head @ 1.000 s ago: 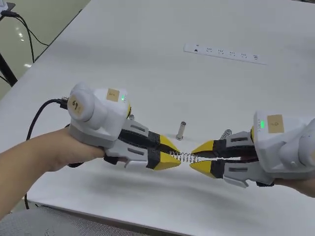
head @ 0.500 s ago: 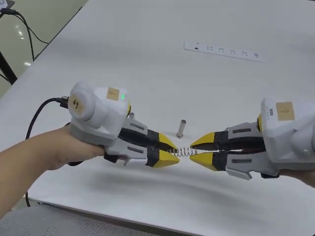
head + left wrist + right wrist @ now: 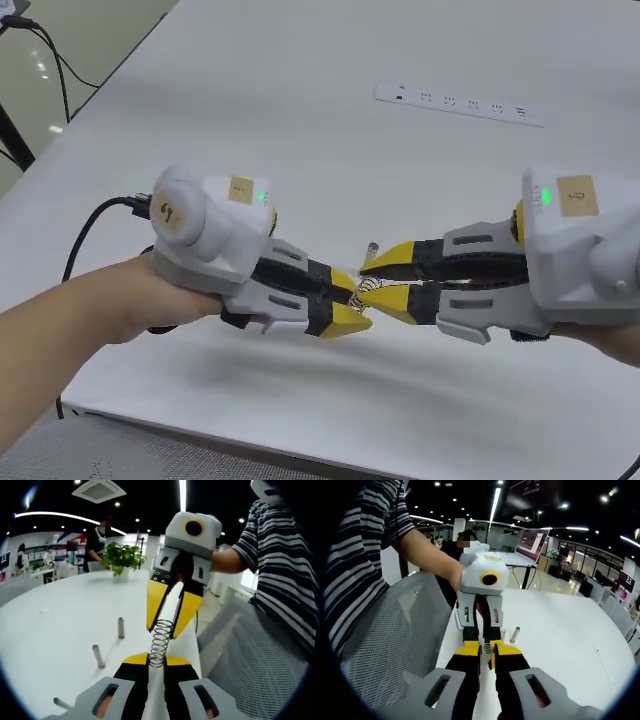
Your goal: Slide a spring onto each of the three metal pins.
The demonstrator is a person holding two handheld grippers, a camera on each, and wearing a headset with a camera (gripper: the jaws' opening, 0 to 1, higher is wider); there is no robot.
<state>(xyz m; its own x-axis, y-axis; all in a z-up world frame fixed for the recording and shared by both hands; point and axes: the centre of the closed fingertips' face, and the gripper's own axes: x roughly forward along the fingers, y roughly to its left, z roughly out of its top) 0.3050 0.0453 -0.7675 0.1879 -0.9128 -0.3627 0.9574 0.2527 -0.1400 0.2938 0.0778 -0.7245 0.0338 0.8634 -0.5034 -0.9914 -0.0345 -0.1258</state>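
A short metal spring (image 3: 368,287) hangs in the air between the two grippers. My left gripper (image 3: 351,303) is shut on one end of the spring (image 3: 159,644). My right gripper (image 3: 372,288) comes in from the right, its jaws open and standing on either side of the spring's (image 3: 486,649) other end. In the left gripper view, three bare metal pins (image 3: 120,628) (image 3: 98,656) (image 3: 60,703) stand on the white table beyond the jaws. One pin (image 3: 371,250) peeks out just behind the right gripper's upper finger.
A white power strip (image 3: 460,105) lies at the far side of the table (image 3: 300,120). A black cable (image 3: 95,232) trails from the left gripper over the near left edge. A mesh chair (image 3: 395,635) and the person's striped sleeve (image 3: 272,545) are close by.
The right gripper has opened, let go of the spring's end and drawn back, then moved left again so its open jaws straddle that end. The left gripper kept hold and rose slightly.
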